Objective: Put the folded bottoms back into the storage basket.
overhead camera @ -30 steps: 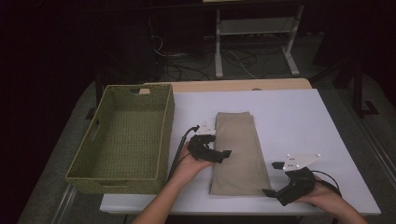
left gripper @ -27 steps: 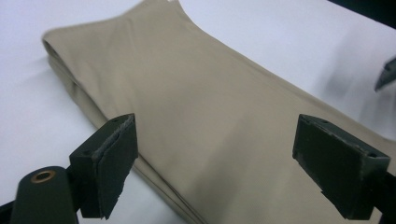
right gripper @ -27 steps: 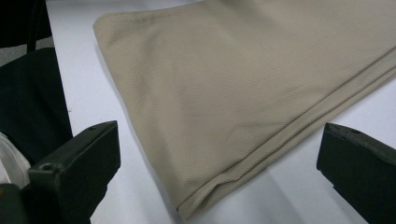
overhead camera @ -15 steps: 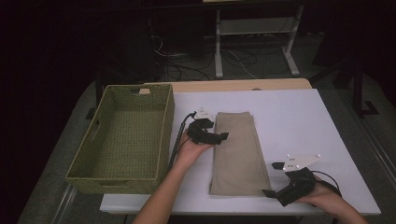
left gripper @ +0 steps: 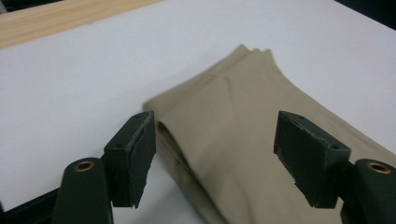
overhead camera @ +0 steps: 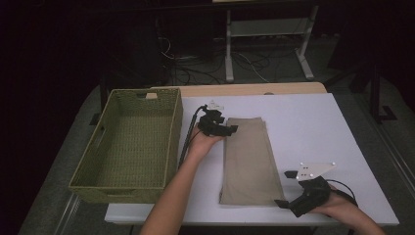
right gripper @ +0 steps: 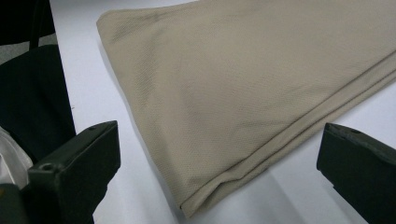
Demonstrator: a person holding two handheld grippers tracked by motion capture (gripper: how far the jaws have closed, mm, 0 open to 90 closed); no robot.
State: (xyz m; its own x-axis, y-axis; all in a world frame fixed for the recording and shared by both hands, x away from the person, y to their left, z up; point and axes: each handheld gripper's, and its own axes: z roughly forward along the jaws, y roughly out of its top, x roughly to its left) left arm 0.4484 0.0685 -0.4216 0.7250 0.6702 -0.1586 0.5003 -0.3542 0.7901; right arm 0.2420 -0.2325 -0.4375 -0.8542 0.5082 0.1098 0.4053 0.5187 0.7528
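A folded tan cloth lies lengthwise on the white table. My left gripper is at the cloth's far left corner. In the left gripper view its jaws stand apart with the folded edge of the cloth between them. They have just been closing, and the pads do not press on the fabric. My right gripper rests at the cloth's near right corner. Its jaws are wide open, with the cloth's corner lying ahead of them.
A green wicker basket stands on the left of the table, close to the left arm. A wooden strip runs along the table's far edge. Beyond it the floor is dark, with cables and a white frame.
The left hand has travelled along the cloth's left edge, away from the person, up to its far corner. The right hand and the cloth have stayed put.
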